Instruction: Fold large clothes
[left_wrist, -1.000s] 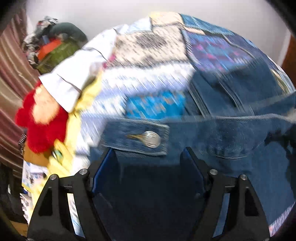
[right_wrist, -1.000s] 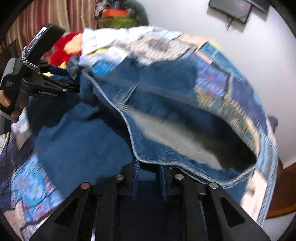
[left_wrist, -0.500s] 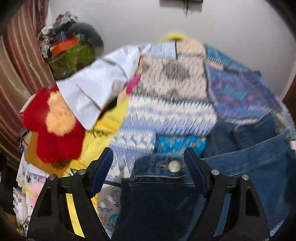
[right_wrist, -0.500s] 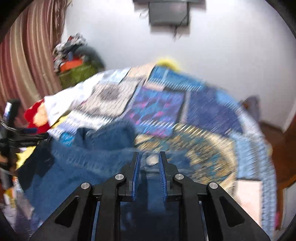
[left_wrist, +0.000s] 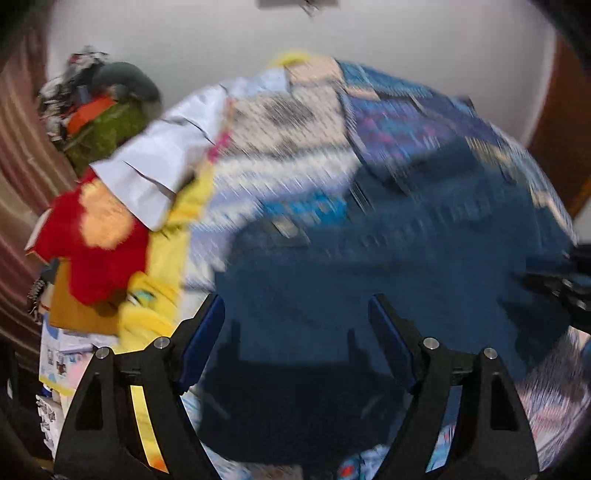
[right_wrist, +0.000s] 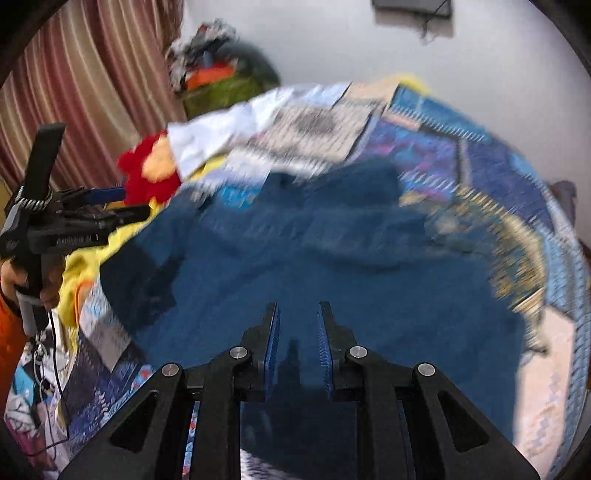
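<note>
Dark blue jeans lie spread across the patchwork quilt on the bed, blurred by motion. My left gripper hovers over their near part with its jaws wide open and nothing pressed between them. In the right wrist view a hand holds it open at the left, beside the jeans' edge. My right gripper stands nearly closed with denim filling the narrow gap between its pads. It shows as a dark shape at the right edge of the left wrist view.
A red and orange plush toy, yellow cloth and a white garment lie at the quilt's left side. A heap of things sits in the corner by the striped curtain. Boxes stand low left.
The jeans came down from a lifted bunch and now lie flat on the quilt. My left gripper let go of the buttoned waistband and drew back; the right stayed closed on denim.
</note>
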